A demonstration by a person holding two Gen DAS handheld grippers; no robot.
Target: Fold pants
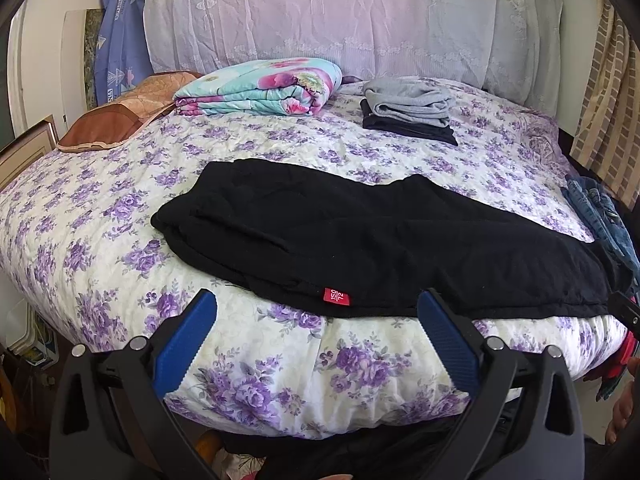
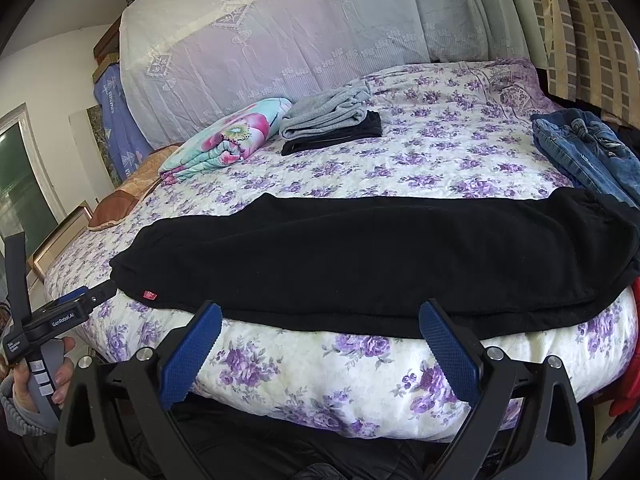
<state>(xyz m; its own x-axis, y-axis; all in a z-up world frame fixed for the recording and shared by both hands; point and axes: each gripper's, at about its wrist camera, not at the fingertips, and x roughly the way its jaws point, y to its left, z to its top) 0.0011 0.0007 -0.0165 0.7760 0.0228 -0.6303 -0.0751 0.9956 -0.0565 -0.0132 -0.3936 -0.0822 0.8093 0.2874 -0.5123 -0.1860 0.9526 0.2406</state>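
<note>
Home bedroom: bed (image 1: 100,240) w/ floral quilt, folded blanket (image 1: 260,88), clothes stack (image 1: 408,108), curtain (image 2: 580,32).

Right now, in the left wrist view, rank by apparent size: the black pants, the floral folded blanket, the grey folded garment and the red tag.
1. black pants, nearest the camera
2. floral folded blanket
3. grey folded garment
4. red tag

Black-framed tongs (image 1: 316,332) with blue ridged pads (image 2: 192,354), silver screws, grey knit sleeve (image 2: 16,412).
</note>
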